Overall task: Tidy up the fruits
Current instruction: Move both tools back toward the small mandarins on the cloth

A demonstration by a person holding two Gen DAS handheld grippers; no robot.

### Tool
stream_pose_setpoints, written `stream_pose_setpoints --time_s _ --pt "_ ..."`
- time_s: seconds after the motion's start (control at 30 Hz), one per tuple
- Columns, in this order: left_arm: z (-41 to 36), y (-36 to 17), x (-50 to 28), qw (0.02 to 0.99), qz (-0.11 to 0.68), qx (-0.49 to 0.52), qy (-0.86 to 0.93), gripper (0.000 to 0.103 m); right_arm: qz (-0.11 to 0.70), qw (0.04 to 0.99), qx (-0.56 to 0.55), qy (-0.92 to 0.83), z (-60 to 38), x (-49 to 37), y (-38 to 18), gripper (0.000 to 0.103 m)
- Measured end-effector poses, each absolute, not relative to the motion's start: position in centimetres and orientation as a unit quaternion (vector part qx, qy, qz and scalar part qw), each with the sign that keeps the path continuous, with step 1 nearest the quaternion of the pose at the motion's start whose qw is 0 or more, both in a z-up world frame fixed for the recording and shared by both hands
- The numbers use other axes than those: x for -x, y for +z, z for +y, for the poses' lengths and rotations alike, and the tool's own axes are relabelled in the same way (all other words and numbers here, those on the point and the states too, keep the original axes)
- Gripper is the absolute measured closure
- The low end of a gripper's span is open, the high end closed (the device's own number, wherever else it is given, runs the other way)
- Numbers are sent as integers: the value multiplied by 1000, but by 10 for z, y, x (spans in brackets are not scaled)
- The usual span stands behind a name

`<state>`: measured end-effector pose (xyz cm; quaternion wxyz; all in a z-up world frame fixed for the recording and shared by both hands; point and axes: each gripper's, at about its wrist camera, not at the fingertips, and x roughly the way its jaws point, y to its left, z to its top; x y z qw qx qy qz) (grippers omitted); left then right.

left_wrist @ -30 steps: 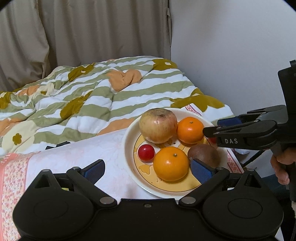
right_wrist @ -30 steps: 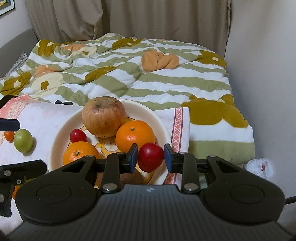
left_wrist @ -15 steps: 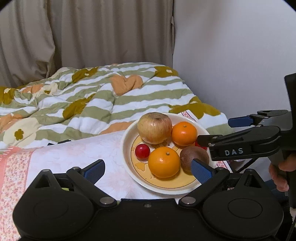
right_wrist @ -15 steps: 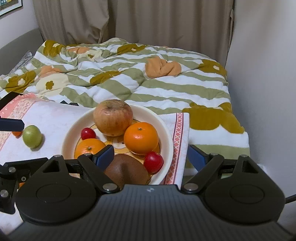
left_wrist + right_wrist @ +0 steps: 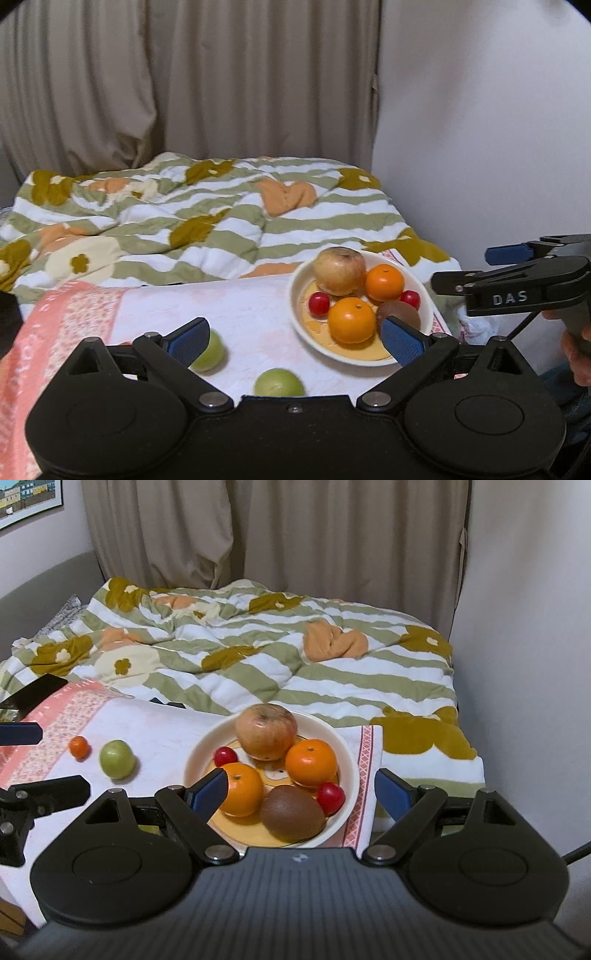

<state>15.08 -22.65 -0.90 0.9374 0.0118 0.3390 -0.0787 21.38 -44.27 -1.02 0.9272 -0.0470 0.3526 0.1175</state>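
Right tool: jaws spread wide, empty. A second ago it pinched the small red fruit; that fruit now lies in the plate, between kiwi and rear orange. One placement done, I judge.

Left tool: also spread, empty, and pulled back from the plate, so two green fruits on the desk now show just ahead of it.

Plate also holds apple, front orange and another red fruit. It is crowded.

Still loose on the desk: green fruits and a tiny orange one. Likely next.

Around: striped quilt behind, dark flat object at far left. Nothing blocks the loose fruit.
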Motion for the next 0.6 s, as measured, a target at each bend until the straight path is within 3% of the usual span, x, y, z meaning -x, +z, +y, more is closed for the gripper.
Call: stream_pose_setpoints --time_s 0.6 --pt "-103 30 -115 959 283 4 -22 2 347 933 19 93 -375 -151 21 1"
